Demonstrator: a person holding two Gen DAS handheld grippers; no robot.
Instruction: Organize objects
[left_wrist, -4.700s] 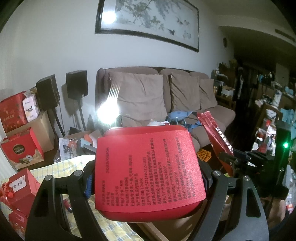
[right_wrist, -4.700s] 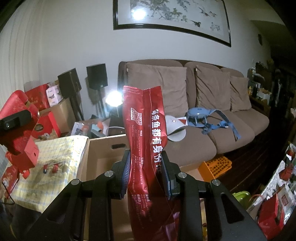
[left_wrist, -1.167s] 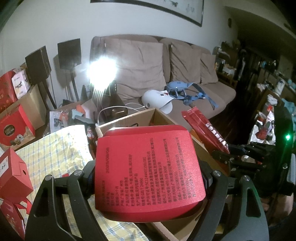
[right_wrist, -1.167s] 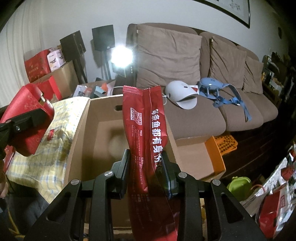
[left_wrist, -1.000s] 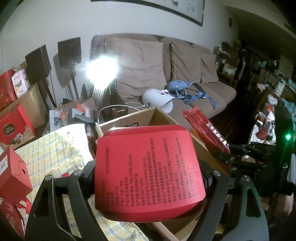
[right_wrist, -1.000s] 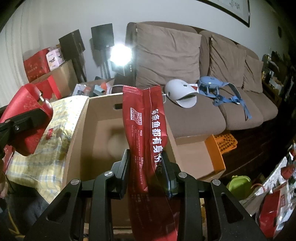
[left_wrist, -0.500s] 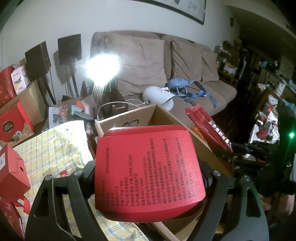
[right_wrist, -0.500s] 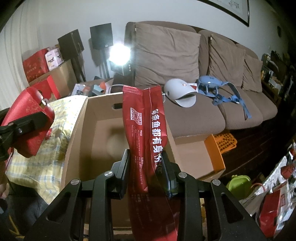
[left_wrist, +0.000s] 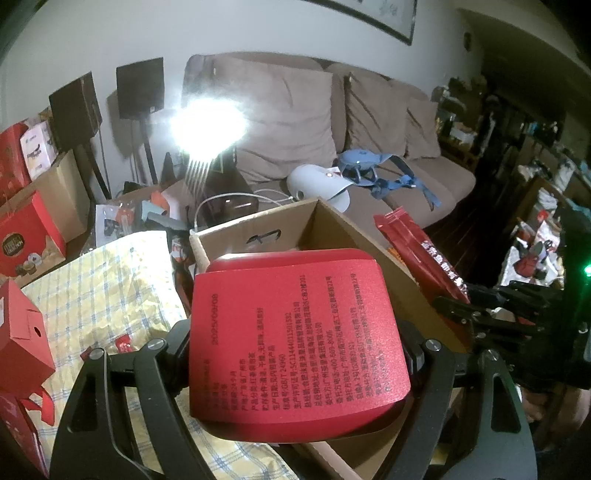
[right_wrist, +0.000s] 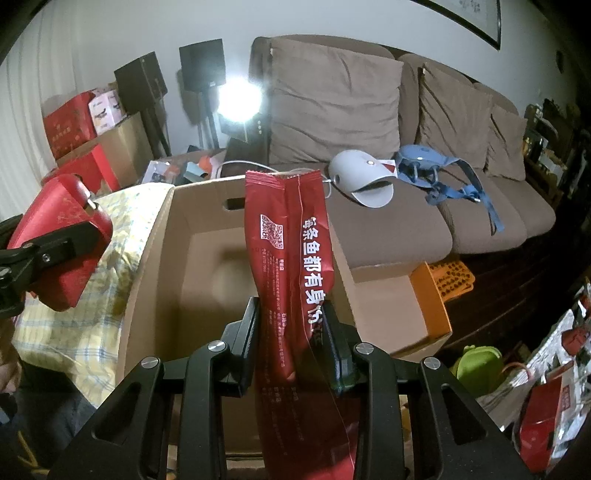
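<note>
My left gripper (left_wrist: 295, 350) is shut on a wide red box (left_wrist: 295, 339) with black print on its face; the right wrist view shows the same red box (right_wrist: 62, 251) hanging at the left, beside the carton's left wall. My right gripper (right_wrist: 291, 332) is shut on a tall red snack packet (right_wrist: 291, 251) with white characters, held upright over the open cardboard carton (right_wrist: 147, 258). From the left wrist, the packet (left_wrist: 417, 254) and the right gripper (left_wrist: 465, 306) sit just past the carton (left_wrist: 388, 258) on the right. The carton's inside looks bare.
A yellow checked cloth (left_wrist: 96, 288) covers the surface left of the carton, with small red items and red gift boxes (left_wrist: 22, 332) on it. Behind stand a brown sofa (right_wrist: 406, 184), a white dome-shaped device (right_wrist: 362, 181), black speakers (right_wrist: 201, 62) and a glaring lamp. An orange-edged flap (right_wrist: 428, 295) juts right.
Over the last second the left gripper crept slightly towards the carton, so the carton looks larger in its view. The right gripper and its packet stayed put.
</note>
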